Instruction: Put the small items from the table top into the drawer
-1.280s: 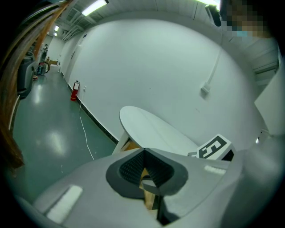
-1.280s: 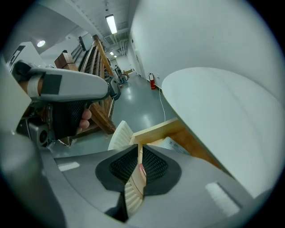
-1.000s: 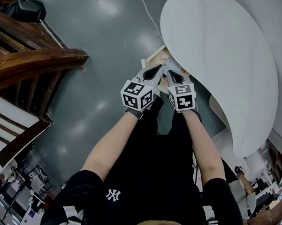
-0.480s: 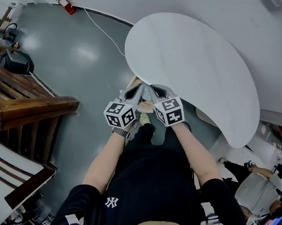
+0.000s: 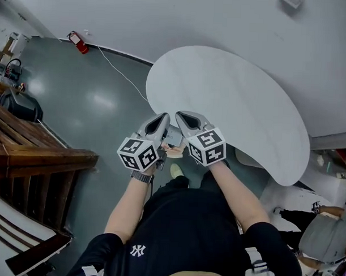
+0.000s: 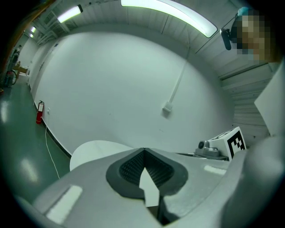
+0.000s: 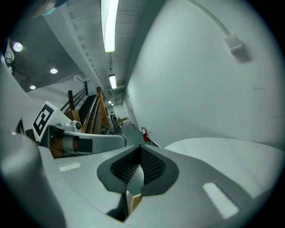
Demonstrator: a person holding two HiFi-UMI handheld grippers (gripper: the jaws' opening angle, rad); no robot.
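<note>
Head view: table top looks cleared, and both tongs are closed on nothing.
I see no small items on the smooth, matte white, rounded table top (image 5: 236,103), so I judge the loading done or nearly so; the far side past its edge is out of my sight. The drawer I can't pick out for certain: only a pale tan sliver (image 5: 173,152) between the grippers, under the table's near edge, might be it, open or shut I can't tell. The left gripper (image 5: 162,117) and right gripper (image 5: 181,115) are moulded grey plastic with ribbed black pads (image 6: 131,167), tips pressed together and empty. The glossy grey-green floor (image 5: 100,109) mirrors the ceiling lights.
</note>
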